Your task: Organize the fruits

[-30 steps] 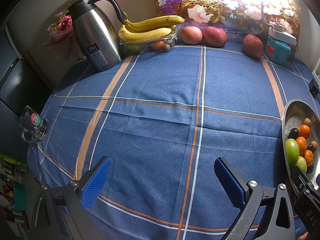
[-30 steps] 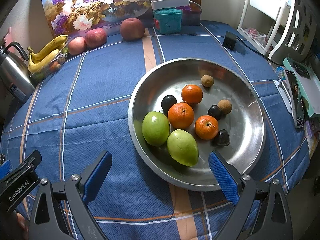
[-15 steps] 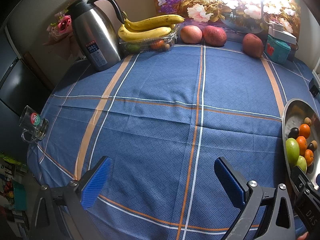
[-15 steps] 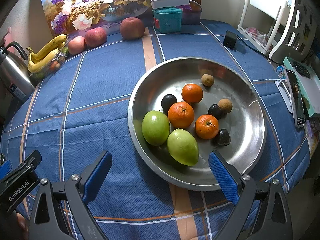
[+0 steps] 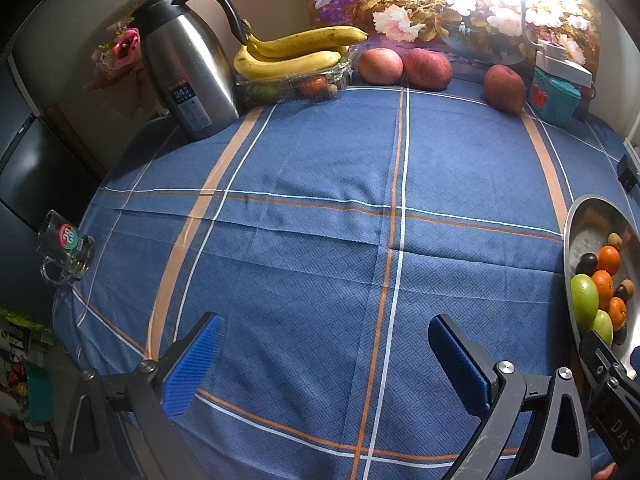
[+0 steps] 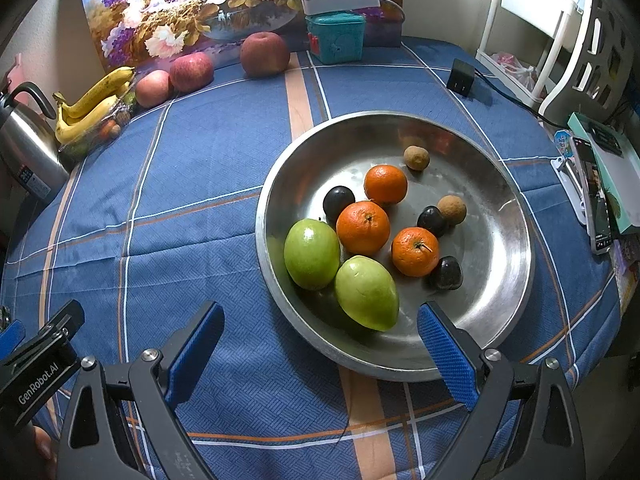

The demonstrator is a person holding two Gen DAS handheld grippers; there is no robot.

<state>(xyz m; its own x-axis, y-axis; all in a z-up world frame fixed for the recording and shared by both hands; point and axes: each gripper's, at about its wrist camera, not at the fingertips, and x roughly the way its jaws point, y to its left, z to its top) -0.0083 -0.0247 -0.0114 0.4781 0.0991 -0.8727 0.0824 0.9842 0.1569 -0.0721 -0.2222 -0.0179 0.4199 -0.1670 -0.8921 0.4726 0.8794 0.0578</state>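
Round steel dish (image 6: 500, 304) on the right of the blue checked worktop (image 6: 192, 184), holding two glossy green fruits (image 6: 312, 253), three bright oranges (image 6: 363, 227), three dark plums (image 6: 338, 201) and two small brown fruits (image 6: 451, 209), all clustered near the middle. At the far edge, yellow bananas (image 5: 296, 54) atop a clear tray, beside three red apples (image 5: 380, 66) and a steel jug (image 5: 186, 68). Left claw (image 5: 324, 364) spread wide, empty, above bare cloth. Right claw (image 6: 320, 354) likewise wide open, gripping nothing, poised over the dish's near rim.
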